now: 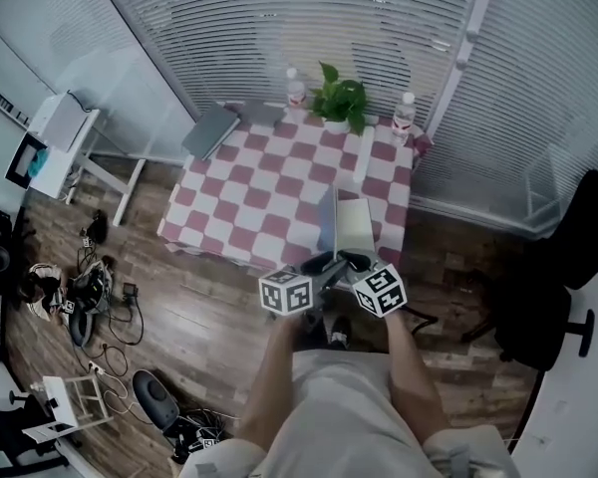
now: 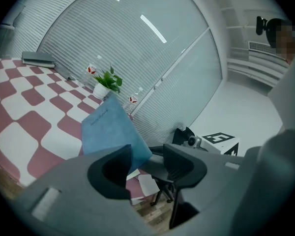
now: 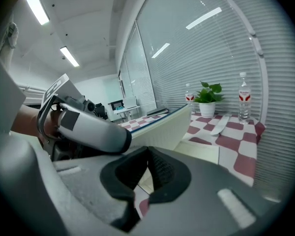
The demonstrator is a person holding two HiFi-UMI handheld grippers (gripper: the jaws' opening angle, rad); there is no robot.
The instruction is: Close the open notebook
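The notebook (image 1: 355,225) lies near the front right edge of the checkered table (image 1: 269,207). Its blue cover (image 2: 110,129) is raised steeply, and cream pages (image 3: 162,128) show on its inner side. In the head view both grippers sit at the table's front edge, just below the notebook. My left gripper (image 2: 147,163) is open, and the cover's lower corner reaches in beside its left jaw. To the right of the raised cover is my right gripper (image 3: 147,167), its jaws closed together with nothing between them. It hangs over the flat page (image 3: 201,154).
A potted plant (image 1: 337,100) and two water bottles (image 1: 295,88) (image 1: 405,114) stand along the table's far edge. A grey laptop (image 1: 211,130) lies at the back left corner and a white strip (image 1: 364,157) lies right of centre. A black office chair (image 1: 553,287) stands to the right, and cables and gear (image 1: 90,292) lie on the floor to the left.
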